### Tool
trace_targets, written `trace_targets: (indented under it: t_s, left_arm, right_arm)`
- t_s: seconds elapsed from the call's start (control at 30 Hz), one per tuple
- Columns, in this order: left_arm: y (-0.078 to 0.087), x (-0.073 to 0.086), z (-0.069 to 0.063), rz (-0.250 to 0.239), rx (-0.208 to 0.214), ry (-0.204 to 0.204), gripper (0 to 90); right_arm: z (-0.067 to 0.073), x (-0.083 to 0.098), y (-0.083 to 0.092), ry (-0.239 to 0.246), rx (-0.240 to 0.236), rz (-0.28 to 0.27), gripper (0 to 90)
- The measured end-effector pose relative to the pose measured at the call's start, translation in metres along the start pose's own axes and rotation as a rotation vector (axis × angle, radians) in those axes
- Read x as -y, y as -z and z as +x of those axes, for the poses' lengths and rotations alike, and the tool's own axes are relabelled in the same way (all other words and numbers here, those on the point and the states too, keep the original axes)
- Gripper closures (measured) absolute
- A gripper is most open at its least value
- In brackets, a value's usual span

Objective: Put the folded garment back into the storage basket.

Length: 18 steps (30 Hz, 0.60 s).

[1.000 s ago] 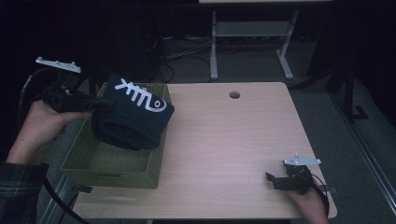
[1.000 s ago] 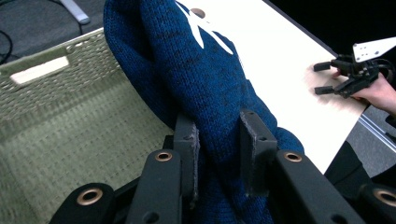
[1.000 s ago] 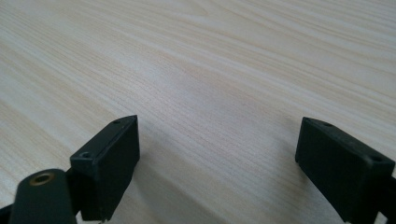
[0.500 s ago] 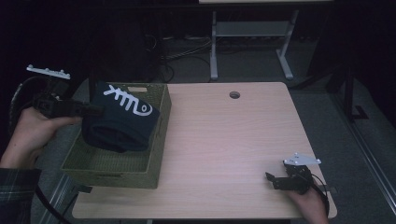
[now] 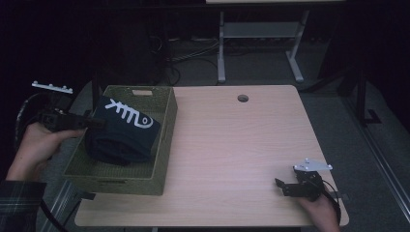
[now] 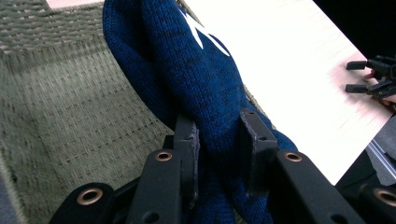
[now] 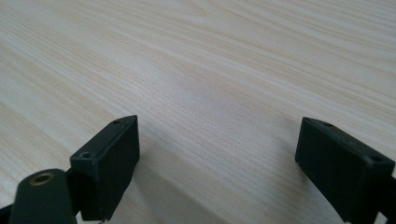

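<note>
Your left gripper point(image 5: 89, 123) has its fingers point(image 6: 189, 140) clamped on a fold of a dark blue knitted garment point(image 5: 123, 133) with a white design on it. In the left gripper view the knit bulges between the two black pads and rises beyond them in a thick rolled bundle. The bundle sits inside an olive woven basket point(image 5: 159, 159) at the left of the pale wooden table point(image 5: 241, 154), leaning toward the basket's right wall, away from your fingertips.

Your right gripper point(image 5: 290, 186) rests low near the table's near right corner, well apart from the basket. Its fingers point(image 7: 112, 154) stand wide, with only bare wood grain between them.

What could go wrong, judging from this: the pads pinch just one fold, so if you let go while the bundle leans, it may unroll or slump over the basket's right rim — part of the knit could end up draped outside. Dragging the fingertips sideways before opening could snag the loose knit on a pad edge and pull it back out. Pressing down hard might also tip or shift the light basket, since the other gripper is nowhere near enough to steady it.
</note>
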<state>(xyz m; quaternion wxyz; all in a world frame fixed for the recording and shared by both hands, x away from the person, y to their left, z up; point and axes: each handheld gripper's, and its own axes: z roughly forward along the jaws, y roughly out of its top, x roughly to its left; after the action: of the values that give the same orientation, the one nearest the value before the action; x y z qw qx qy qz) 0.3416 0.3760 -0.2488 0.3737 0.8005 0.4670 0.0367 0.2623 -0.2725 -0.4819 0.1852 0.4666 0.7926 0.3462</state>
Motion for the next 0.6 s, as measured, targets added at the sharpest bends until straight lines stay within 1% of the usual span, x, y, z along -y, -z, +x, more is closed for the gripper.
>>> trace_targets:
  t_s: [0.27, 0.33, 0.37, 0.43, 0.6]
  left_arm:
    - [-0.018, 0.004, 0.004, 0.021, 0.023, 0.016, 71.5]
    - [-0.024, 0.006, 0.006, 0.032, 0.028, 0.021, 71.4]
    - [-0.031, 0.007, 0.008, 0.040, 0.030, 0.028, 71.4]
    - [-0.034, 0.008, 0.010, 0.043, 0.031, 0.034, 71.4]
    - [-0.047, 0.014, 0.020, 0.069, 0.021, 0.055, 71.3]
  right_arm:
    - [0.000, 0.000, 0.000, 0.000, 0.001, 0.000, 13.4]
    - [0.000, 0.000, 0.000, 0.000, 0.001, 0.000, 13.4]
    - [0.000, 0.000, 0.000, 0.000, 0.002, 0.000, 13.4]
    - [0.000, 0.000, 0.000, 0.001, 0.001, 0.000, 13.4]
    - [0.000, 0.000, 0.000, 0.001, 0.002, 0.000, 13.4]
